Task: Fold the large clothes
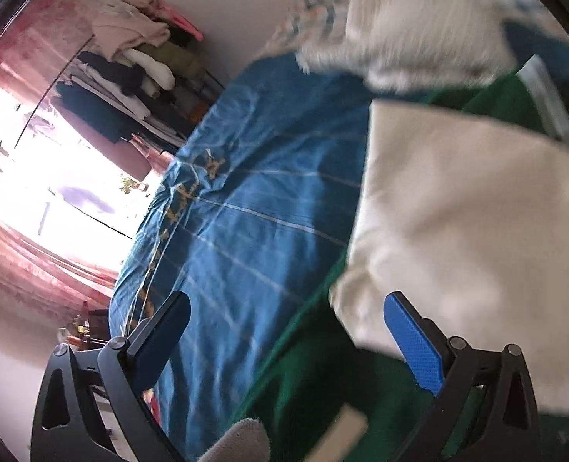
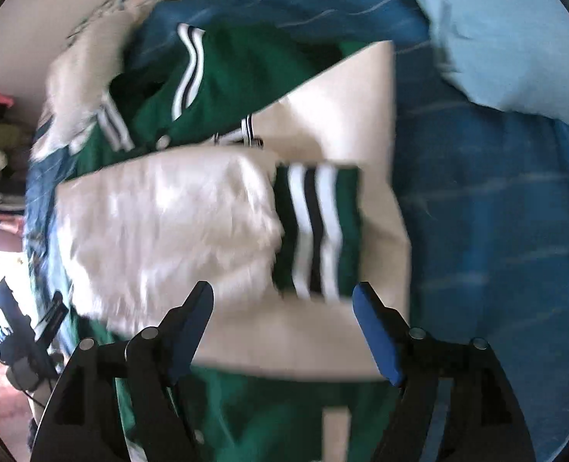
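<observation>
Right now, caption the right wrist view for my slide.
Open right gripper above a green varsity jacket, cream sleeve folded across, on the blue bedspread.

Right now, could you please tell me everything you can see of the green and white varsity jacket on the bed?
The jacket lies on the blue bedspread, partly folded. Its body is green cloth; its cream sleeves look smooth. One sleeve is laid across the front, ending in a green cuff with white and black stripes. Similar striped ribbing shows near the top. Both grippers, left and right, are open above it, gripping nothing.

Green jacket (image 2: 246, 73) with cream sleeves (image 2: 169, 223), black-and-white striped cuffs (image 2: 315, 231); blue, pale-lined bedspread (image 1: 253, 177); light-blue pillow (image 2: 496, 38).
</observation>
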The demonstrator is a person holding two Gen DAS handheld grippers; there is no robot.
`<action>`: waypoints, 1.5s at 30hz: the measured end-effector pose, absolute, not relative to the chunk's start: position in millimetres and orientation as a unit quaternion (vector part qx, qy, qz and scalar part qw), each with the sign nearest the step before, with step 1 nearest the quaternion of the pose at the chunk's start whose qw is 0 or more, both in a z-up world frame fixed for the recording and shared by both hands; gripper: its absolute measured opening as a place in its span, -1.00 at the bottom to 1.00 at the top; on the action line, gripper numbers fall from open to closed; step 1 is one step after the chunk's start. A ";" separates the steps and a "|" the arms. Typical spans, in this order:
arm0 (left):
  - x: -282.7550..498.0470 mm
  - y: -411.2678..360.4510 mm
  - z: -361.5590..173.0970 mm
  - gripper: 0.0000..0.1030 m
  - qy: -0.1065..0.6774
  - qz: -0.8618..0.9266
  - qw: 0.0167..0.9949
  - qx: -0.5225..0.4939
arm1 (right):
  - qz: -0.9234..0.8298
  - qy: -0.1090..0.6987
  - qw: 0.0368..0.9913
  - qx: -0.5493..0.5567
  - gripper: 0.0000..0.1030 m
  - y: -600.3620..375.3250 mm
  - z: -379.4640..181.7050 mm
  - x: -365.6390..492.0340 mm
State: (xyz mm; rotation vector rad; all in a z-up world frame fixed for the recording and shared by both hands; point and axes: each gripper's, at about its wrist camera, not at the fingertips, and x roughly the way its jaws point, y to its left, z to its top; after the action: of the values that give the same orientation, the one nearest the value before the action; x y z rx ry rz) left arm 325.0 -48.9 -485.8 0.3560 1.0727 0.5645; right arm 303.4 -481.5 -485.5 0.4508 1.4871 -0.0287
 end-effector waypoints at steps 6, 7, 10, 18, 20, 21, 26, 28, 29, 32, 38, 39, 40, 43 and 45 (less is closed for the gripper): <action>239.0 -115.5 -429.6 1.00 0.494 0.230 0.823 0.163 | 0.025 0.699 0.684 0.209 0.61 -521.0 -446.9 204.2; 224.3 -128.9 -425.3 1.00 0.498 0.225 0.820 0.171 | 0.026 0.706 0.677 0.209 0.62 -530.8 -446.4 186.4; 174.5 -180.0 -421.9 1.00 0.511 0.214 0.807 0.202 | 0.027 0.724 0.652 0.224 0.72 -562.0 -447.7 136.5; 56.3 -328.3 -483.5 1.00 0.598 0.158 0.749 0.235 | 0.031 0.758 0.612 0.224 0.75 -621.2 -479.4 56.2; 38.3 -363.0 -499.2 1.00 0.595 0.153 0.743 0.267 | 0.030 0.757 0.613 0.225 0.75 -633.6 -482.3 49.6; 30.5 -378.4 -507.5 1.00 0.589 0.147 0.742 0.285 | 0.028 0.758 0.611 0.226 0.75 -642.0 -483.9 47.4; 11.3 -436.5 -559.9 1.00 0.569 0.148 0.708 0.390 | 0.002 0.752 0.610 0.251 0.75 -686.3 -489.1 46.1; 15.4 -438.8 -579.9 1.00 0.569 0.163 0.695 0.409 | -0.005 0.751 0.609 0.256 0.75 -695.7 -492.7 51.0; 20.4 -436.8 -591.4 1.00 0.565 0.177 0.685 0.425 | -0.011 0.751 0.608 0.257 0.75 -701.0 -494.5 51.9; 39.4 -420.9 -606.1 1.00 0.547 0.216 0.677 0.442 | -0.018 0.753 0.603 0.263 0.75 -710.7 -501.9 55.0; 79.0 -377.9 -609.9 1.00 0.515 0.272 0.670 0.461 | 0.002 0.758 0.596 0.264 0.75 -695.1 -525.3 76.3; 85.8 -368.1 -607.9 1.00 0.518 0.281 0.670 0.453 | 0.011 0.757 0.596 0.265 0.75 -689.5 -530.9 84.1; 88.8 -363.1 -605.1 1.00 0.519 0.285 0.669 0.449 | 0.025 0.755 0.599 0.265 0.75 -680.1 -538.5 96.6; 94.5 -350.9 -591.9 1.00 0.512 0.290 0.677 0.441 | 0.078 0.739 0.612 0.271 0.75 -649.7 -557.6 139.6; 96.2 -343.7 -581.4 1.00 0.510 0.287 0.688 0.430 | 0.116 0.719 0.619 0.293 0.75 -631.6 -566.6 170.4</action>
State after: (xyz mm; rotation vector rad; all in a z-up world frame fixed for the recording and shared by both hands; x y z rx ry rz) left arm 96.2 -343.7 -581.4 0.9621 1.1405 0.6420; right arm 170.4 -631.6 -566.6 0.6745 1.6551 0.2679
